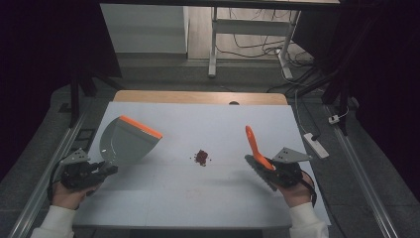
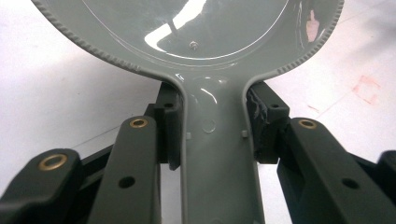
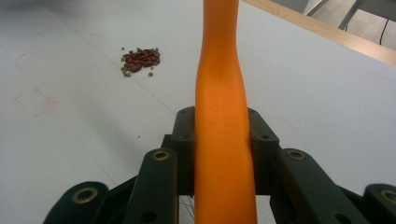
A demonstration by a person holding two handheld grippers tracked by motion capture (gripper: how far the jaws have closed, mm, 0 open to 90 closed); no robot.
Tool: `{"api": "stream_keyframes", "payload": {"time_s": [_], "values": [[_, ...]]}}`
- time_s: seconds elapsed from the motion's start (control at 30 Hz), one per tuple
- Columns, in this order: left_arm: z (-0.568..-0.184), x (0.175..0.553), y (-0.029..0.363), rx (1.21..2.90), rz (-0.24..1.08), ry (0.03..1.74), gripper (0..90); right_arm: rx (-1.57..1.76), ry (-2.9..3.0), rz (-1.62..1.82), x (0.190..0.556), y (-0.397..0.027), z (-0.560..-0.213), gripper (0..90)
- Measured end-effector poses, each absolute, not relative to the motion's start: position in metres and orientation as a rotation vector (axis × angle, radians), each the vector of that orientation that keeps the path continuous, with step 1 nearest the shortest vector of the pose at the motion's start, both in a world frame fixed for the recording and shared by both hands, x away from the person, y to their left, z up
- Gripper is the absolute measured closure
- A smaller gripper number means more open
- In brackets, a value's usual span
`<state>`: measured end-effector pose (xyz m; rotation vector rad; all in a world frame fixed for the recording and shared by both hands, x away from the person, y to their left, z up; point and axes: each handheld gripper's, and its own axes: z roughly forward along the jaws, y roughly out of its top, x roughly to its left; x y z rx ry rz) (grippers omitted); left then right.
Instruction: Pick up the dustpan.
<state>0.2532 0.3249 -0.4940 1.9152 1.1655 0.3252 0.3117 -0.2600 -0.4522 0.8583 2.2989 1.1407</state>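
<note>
White surface (image 1: 198, 198): its far edge is bordered by a wooden strip, and wide bare room is seen on all sides of the pile at its middle.

Grey dustpan (image 1: 124, 140): held tilted above the left part of the surface, its orange lip (image 1: 141, 127) turned toward the centre. In the left gripper view the pan's front and lip are cut off by the top of the frame.

Brush: its orange handle (image 1: 253, 143) is seen rising from the right gripper, up and toward the far edge. The brush head (image 1: 258, 171) is seen dark in the high view, low beside the gripper; the bristles are hard to make out.

Left gripper (image 1: 101, 171): clenched on the dustpan's handle (image 2: 217, 154), a pad pressed on each side.

Right gripper (image 1: 270, 171): clamped on the brush handle.

Pile of red beans (image 1: 201, 156): lying on the surface between dustpan and brush, apart from both. A few smaller greenish grains (image 3: 126, 72) are seen at its rim.
</note>
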Motion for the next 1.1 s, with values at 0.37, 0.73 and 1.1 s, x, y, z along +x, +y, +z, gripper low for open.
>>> {"api": "stream_keyframes", "payload": {"time_s": [0.37,0.73,1.1], "values": [[-0.489,0.251,0.324,1.933,0.307,1.079,62.4,0.859,2.290,1.134,0.310,-0.258,-0.455,70.4],[-0.479,0.247,0.307,2.016,0.292,0.997,62.3,0.841,2.263,1.148,0.307,-0.260,-0.451,70.4],[-0.479,0.247,0.292,2.104,0.256,0.935,62.3,0.859,2.240,1.162,0.307,-0.260,-0.451,70.4]]}}
